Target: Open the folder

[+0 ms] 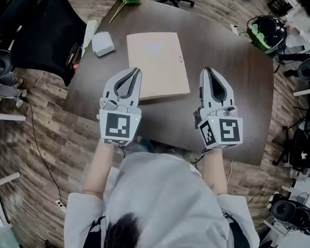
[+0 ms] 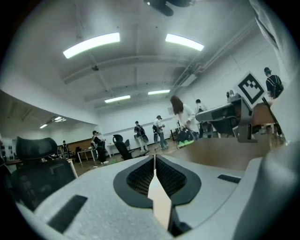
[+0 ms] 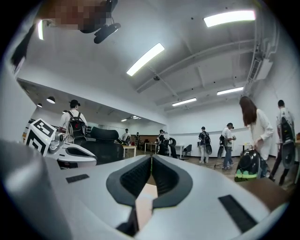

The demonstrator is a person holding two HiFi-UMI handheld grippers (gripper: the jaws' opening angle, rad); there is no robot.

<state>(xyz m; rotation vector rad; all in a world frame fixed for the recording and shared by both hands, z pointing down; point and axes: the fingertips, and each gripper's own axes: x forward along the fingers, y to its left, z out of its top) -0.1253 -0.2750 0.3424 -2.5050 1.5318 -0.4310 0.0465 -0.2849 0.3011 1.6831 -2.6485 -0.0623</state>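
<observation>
**Both hand-held grippers clenched, folder lying closed on the desk**

At the far left a black chair [image 1: 41, 33] stands pushed up to the corner of the dark brown desk [image 1: 229, 65]. Next along, near the desk's far-left edge, sits a small white box [image 1: 103, 43].

My left hand-held gripper [image 1: 136, 71] comes next. It is clenched: in the left gripper view its tips [image 2: 154, 160] meet in a thin line and nothing stands between them. In the head view its tip lies over the near part of the folder's left edge. I cannot tell whether it touches the cover.

The folder [image 1: 157, 63] is tan and lies flat in the middle of the desk, its cover down, with a small tab on its right edge. Its near edge runs between my two hand-held grippers.

My right hand-held gripper [image 1: 208, 71] is just to the right of the folder's near-right corner and apart from it, over bare desk. It is clenched too: in the right gripper view the tips [image 3: 151, 160] are pressed together, holding nothing.

Furthest right, off the desk on the wooden floor [image 1: 52, 136], is a black and green bag [image 1: 267, 32]. Both gripper views show people [image 3: 227, 145] standing across the room.
</observation>
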